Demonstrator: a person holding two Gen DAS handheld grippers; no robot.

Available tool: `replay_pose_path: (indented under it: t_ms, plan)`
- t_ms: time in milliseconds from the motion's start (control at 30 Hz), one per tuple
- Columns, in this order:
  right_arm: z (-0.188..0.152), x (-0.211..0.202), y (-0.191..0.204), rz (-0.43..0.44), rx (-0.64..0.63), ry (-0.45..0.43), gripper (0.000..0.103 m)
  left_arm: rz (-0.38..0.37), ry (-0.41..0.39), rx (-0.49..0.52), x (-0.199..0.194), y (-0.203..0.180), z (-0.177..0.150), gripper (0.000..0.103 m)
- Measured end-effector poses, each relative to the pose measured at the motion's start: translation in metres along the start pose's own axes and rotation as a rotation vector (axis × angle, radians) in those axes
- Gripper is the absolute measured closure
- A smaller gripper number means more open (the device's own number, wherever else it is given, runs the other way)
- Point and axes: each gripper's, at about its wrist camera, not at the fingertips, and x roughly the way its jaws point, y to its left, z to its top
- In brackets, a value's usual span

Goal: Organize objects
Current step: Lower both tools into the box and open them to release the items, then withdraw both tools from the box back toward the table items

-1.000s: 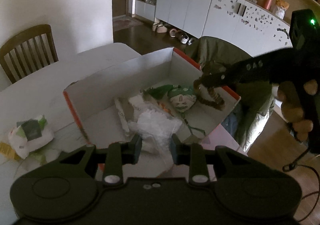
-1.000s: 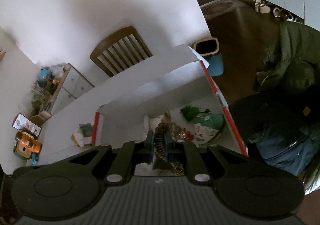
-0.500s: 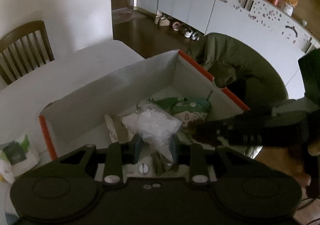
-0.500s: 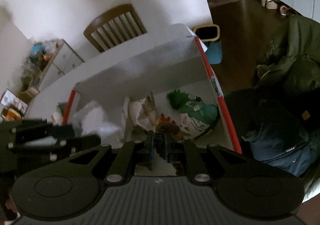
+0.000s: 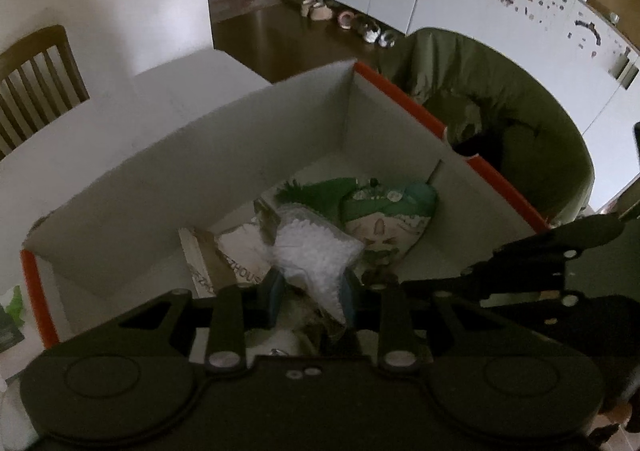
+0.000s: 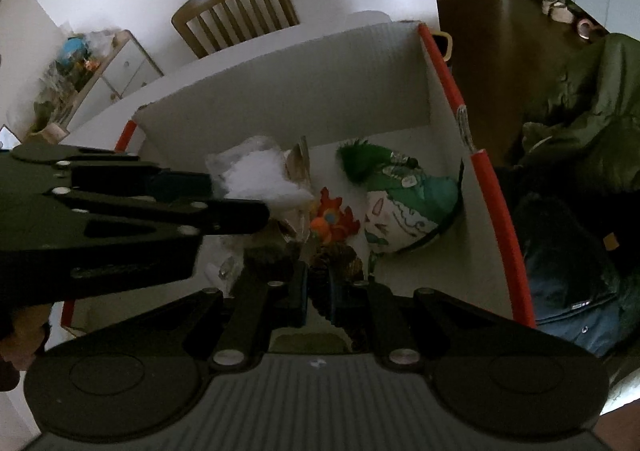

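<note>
A white cardboard box (image 5: pixel 400 99) with an orange rim (image 6: pixel 444 75) stands open on the table. My left gripper (image 5: pixel 310 291) is shut on a clear bag of white flakes (image 5: pixel 316 251), held low inside the box; the same bag (image 6: pixel 260 175) shows in the right wrist view, at the left gripper's tip. My right gripper (image 6: pixel 318 287) is shut on a brown pinecone string (image 6: pixel 340 259), just above the box floor. A doll with a green hat (image 5: pixel 384 207) (image 6: pixel 400 203) lies in the far corner. An orange felt flower (image 6: pixel 332 219) lies beside it.
A printed paper bag (image 5: pixel 224 259) lies on the box floor. A wooden chair (image 6: pixel 240 7) stands behind the white table (image 5: pixel 120 111). A green coat (image 5: pixel 500 123) is draped right of the box. A green and white packet (image 5: pixel 10 315) lies left of the box.
My left gripper has carried the bag rightward and down into the box. My right gripper has sunk lower into the box with the pinecone string, ending close beside the left.
</note>
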Motion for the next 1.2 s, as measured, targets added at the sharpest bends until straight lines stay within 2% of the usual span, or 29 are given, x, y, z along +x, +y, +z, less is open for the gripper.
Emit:
replay_pose_path:
  t_ms: [233, 467, 533, 700, 1133, 1200]
  plan:
    - [-0.001, -0.003, -0.001, 0.01, -0.019, 0.004, 0.093, -0.008, 0.045, -0.013, 0.013, 0.001, 0.001, 0.074]
    - [-0.002, -0.01, -0.001, 0.009, -0.049, -0.001, 0.093, -0.002, 0.054, -0.026, 0.012, 0.002, 0.0, 0.068]
    - [-0.003, -0.013, 0.0, 0.011, -0.058, -0.007, 0.093, 0.001, 0.046, -0.024, 0.011, 0.002, -0.001, 0.066]
    - [-0.004, -0.021, -0.001, 0.011, -0.059, -0.024, 0.091, 0.011, 0.01, -0.021, 0.001, 0.001, -0.005, 0.048]
    - [-0.005, -0.05, 0.002, 0.013, -0.043, -0.088, 0.087, -0.004, -0.094, -0.053, -0.047, 0.006, -0.021, 0.043]
    - [-0.005, -0.055, 0.004, 0.008, -0.044, -0.096, 0.08, -0.004, -0.108, -0.062, -0.056, 0.008, -0.024, 0.043]
